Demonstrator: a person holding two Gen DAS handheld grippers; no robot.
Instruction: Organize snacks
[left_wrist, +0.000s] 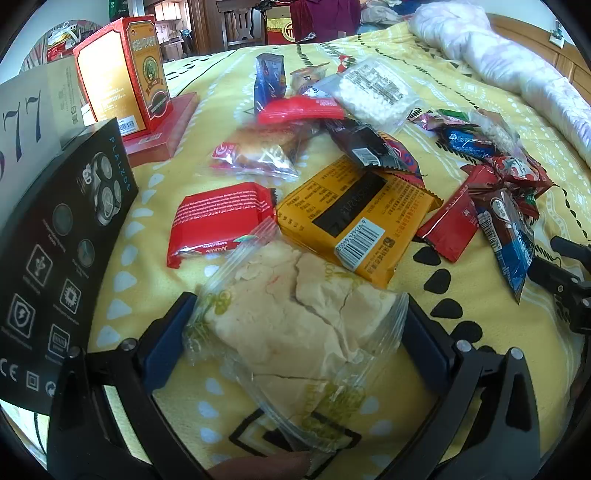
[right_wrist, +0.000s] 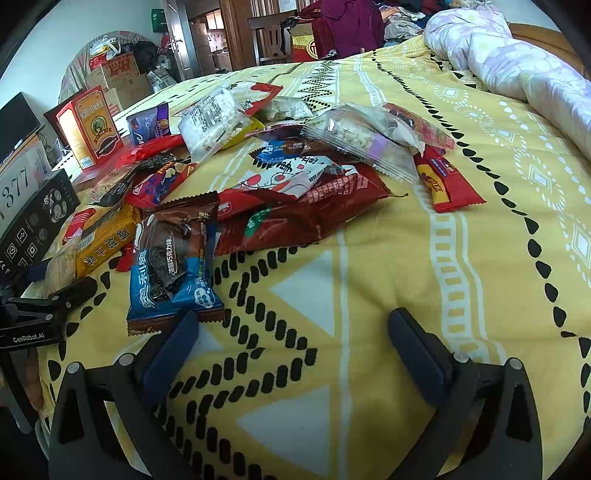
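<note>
Several snack packets lie scattered on a yellow patterned bedspread (right_wrist: 369, 280). In the left wrist view my left gripper (left_wrist: 295, 321) stands wide, its fingers on either side of a clear bag of pale cracked pastry (left_wrist: 291, 325); both pads touch the bag's edges. Beyond it lie an orange biscuit pack (left_wrist: 354, 218) and a red wafer pack (left_wrist: 218, 221). My right gripper (right_wrist: 291, 343) is open and empty above bare bedspread. A blue and brown chocolate snack pack (right_wrist: 173, 266) lies just ahead of its left finger (right_wrist: 170, 354). The left gripper also shows in the right wrist view (right_wrist: 40, 314).
A black box (left_wrist: 55, 258) stands at the left, with a red and orange box (left_wrist: 125, 74) on a flat red box behind it. A rolled quilt (right_wrist: 517, 62) lies at the far right. Cartons and furniture stand beyond the bed.
</note>
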